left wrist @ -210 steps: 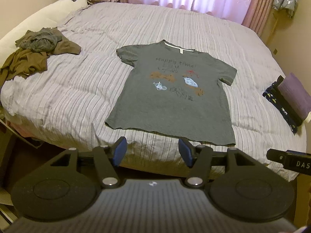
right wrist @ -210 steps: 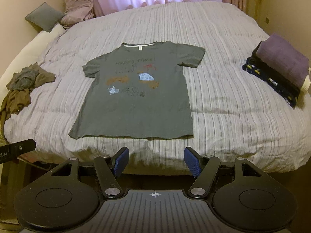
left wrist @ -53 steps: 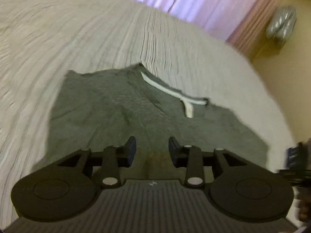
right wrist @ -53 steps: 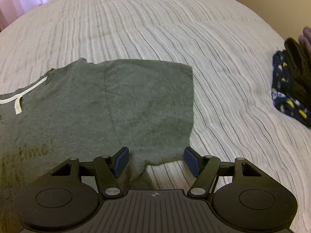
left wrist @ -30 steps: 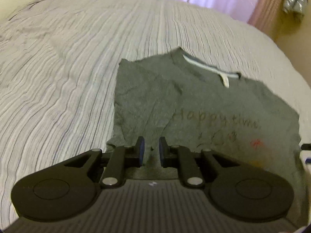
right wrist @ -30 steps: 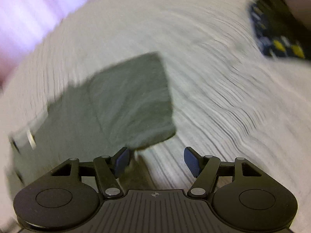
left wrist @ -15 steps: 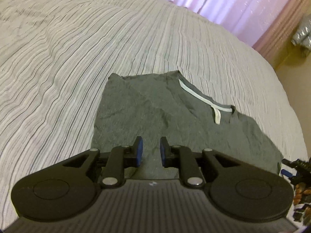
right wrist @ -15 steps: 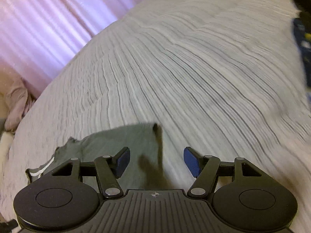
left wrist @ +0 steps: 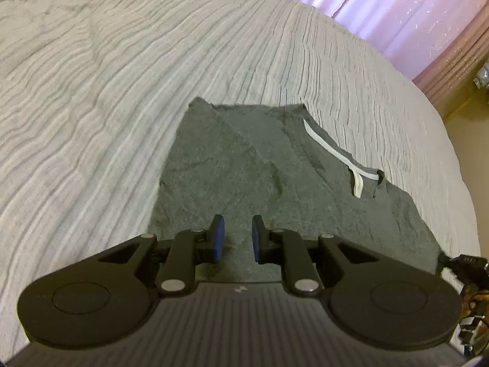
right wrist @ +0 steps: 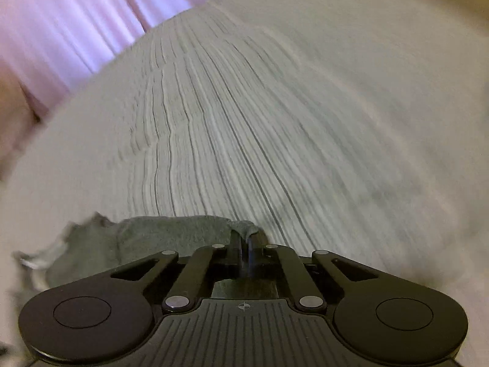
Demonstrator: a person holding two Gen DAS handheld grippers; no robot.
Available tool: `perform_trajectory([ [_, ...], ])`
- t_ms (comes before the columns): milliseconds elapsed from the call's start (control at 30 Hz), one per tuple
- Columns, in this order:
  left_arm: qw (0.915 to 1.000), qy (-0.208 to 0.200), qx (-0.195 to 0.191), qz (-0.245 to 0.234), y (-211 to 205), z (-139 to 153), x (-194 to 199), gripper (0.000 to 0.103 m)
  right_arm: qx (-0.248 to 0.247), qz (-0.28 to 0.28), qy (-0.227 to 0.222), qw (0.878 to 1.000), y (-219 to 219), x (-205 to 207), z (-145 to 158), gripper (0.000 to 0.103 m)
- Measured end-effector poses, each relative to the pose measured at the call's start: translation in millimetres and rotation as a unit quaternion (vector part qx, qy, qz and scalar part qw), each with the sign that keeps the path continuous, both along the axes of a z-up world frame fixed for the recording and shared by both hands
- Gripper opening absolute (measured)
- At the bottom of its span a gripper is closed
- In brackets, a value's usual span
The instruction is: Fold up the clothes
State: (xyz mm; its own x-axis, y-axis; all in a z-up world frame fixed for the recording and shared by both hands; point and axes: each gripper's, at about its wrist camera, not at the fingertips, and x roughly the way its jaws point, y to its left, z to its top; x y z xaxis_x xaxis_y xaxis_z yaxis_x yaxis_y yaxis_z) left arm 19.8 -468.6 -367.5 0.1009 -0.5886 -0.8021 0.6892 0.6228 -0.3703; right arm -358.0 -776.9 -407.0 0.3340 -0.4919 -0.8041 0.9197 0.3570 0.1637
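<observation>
A grey T-shirt [left wrist: 259,165] with a white-lined collar [left wrist: 336,156] lies flat on the striped bedspread [left wrist: 91,91]. My left gripper [left wrist: 237,229] hovers low over its left sleeve and shoulder with its blue-padded jaws a narrow gap apart and nothing between them. In the right wrist view, my right gripper [right wrist: 244,241] is shut on the edge of the shirt's right sleeve [right wrist: 171,232], whose cloth bunches just past the fingertips. That view is blurred by motion.
Pink curtains [left wrist: 397,15] hang beyond the far edge of the bed and also show in the right wrist view [right wrist: 61,30]. The other gripper [left wrist: 464,269] shows at the left view's right edge. Bedspread [right wrist: 275,122] stretches ahead.
My right gripper has closed from wide open onto the right sleeve edge and swung toward the curtains. My left gripper has held nearly still over the left sleeve, its jaws a little wider.
</observation>
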Motion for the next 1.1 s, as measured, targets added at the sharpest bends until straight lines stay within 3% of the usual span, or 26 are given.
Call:
perform_trajectory([
  [67,1.0000,0.000,-0.001,0.008,2.4,0.8,5.5,0.014,-0.073,0.037,0.089,0.993,32.5,48.6,20.1,0.002],
  [100,0.9999,0.002,-0.001,0.013,4.0,0.8,7.8,0.014,-0.106,0.065,0.110,0.986,52.3,73.8,26.8,0.002],
  [200,0.9997,0.008,-0.003,0.024,9.6,0.5,12.2,0.014,-0.159,0.134,0.127,0.970,107.0,139.8,29.4,0.002],
  [300,0.9995,0.014,-0.002,0.028,15.8,-1.0,12.5,0.014,-0.142,0.196,0.136,0.960,145.8,196.9,5.1,0.002],
  [333,0.9995,0.017,-0.001,0.028,18.5,-1.8,12.4,0.014,-0.124,0.212,0.138,0.959,152.9,209.2,-5.9,0.010],
  [367,0.9994,0.019,0.001,0.029,21.2,-2.4,12.4,0.014,-0.110,0.228,0.144,0.957,161.2,218.2,-16.9,0.048],
  [400,0.9993,0.021,0.002,0.031,24.6,-2.7,12.4,0.014,-0.107,0.239,0.150,0.953,172.4,220.6,-24.1,0.066],
  [433,0.9992,0.023,0.003,0.032,28.4,-3.1,12.5,0.014,-0.114,0.246,0.144,0.952,182.8,215.9,-25.1,0.076],
  [533,0.9991,0.025,0.007,0.035,39.8,-5.7,12.8,0.014,-0.122,0.265,0.101,0.951,202.6,188.0,-8.4,0.076],
  [633,0.9984,0.034,0.015,0.043,49.4,-10.5,12.9,0.014,-0.100,0.274,0.052,0.955,216.2,142.2,12.3,0.075],
  [733,0.9982,0.038,0.013,0.045,54.7,-11.5,10.6,0.014,-0.071,0.230,0.042,0.970,210.7,101.3,21.5,0.041],
  [767,0.9982,0.038,0.013,0.045,55.7,-11.7,9.5,0.014,-0.058,0.203,0.040,0.977,207.4,88.2,22.5,0.034],
  [833,0.9983,0.038,0.012,0.042,55.3,-12.4,6.7,0.014,-0.036,0.162,0.038,0.985,194.8,69.3,16.4,0.033],
  [900,0.9984,0.039,0.012,0.040,54.2,-12.9,4.2,0.014,-0.029,0.156,0.024,0.987,186.4,62.2,1.7,0.033],
  [967,0.9987,0.036,0.013,0.034,52.4,-11.4,0.9,0.014,-0.007,0.174,0.077,0.982,182.5,69.1,-20.6,0.033],
  [1033,0.9991,0.028,0.011,0.029,52.2,-7.2,-0.5,0.014,-0.023,0.181,0.105,0.978,183.6,72.9,-19.1,0.033],
  [1100,0.9995,0.015,0.009,0.025,53.0,-3.2,0.2,0.014,-0.037,0.176,0.080,0.980,180.6,72.4,-4.9,0.034],
])
